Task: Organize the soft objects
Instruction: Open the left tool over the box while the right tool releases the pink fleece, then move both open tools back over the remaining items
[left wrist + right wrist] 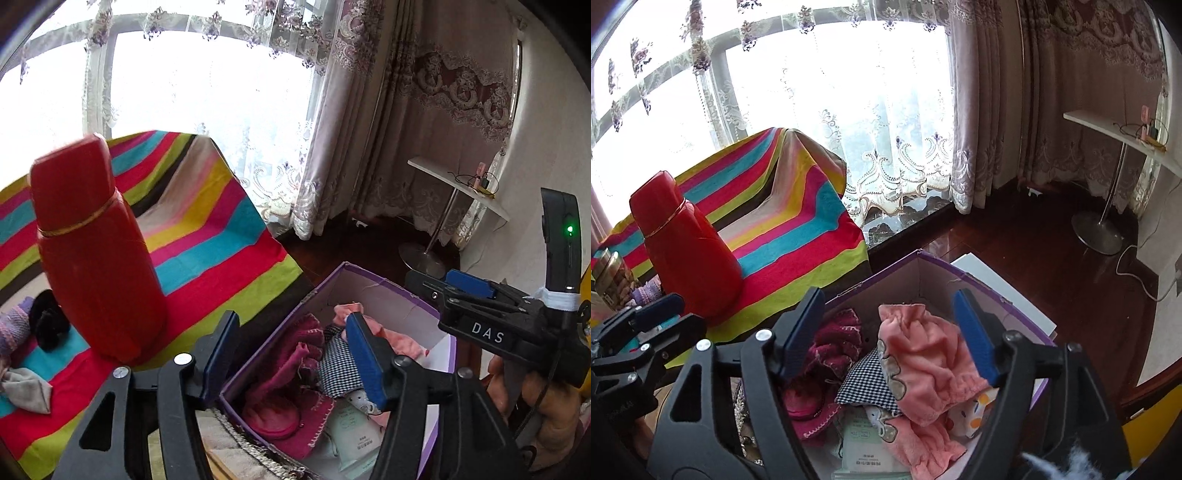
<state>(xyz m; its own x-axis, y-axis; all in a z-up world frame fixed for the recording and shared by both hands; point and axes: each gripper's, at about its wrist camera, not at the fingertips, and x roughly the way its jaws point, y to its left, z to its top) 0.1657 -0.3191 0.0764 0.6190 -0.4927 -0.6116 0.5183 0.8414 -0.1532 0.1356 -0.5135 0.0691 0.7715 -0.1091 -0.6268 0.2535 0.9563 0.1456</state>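
Both tongs hang over an open cardboard box [934, 273], purple outside, grey-white inside, with a torn, frayed rim.

Left gripper [295, 365]: jaws apart, nothing between the blue ribbed pads. Directly below and between them lie a dark pink knitted piece with scalloped stitched edge [291, 369] and a small black-and-white checked cloth [338, 365].

Right gripper [890, 350]: jaws apart, pads clear of everything. A fluffy salmon-pink fleece garment [923, 365], crumpled, with a grey patch print, lies in the box under the gap, nearer the right pad.

Left of both tongs: a glossy red faceted flask [96, 258] upright on a striped woven cloth [221, 236].
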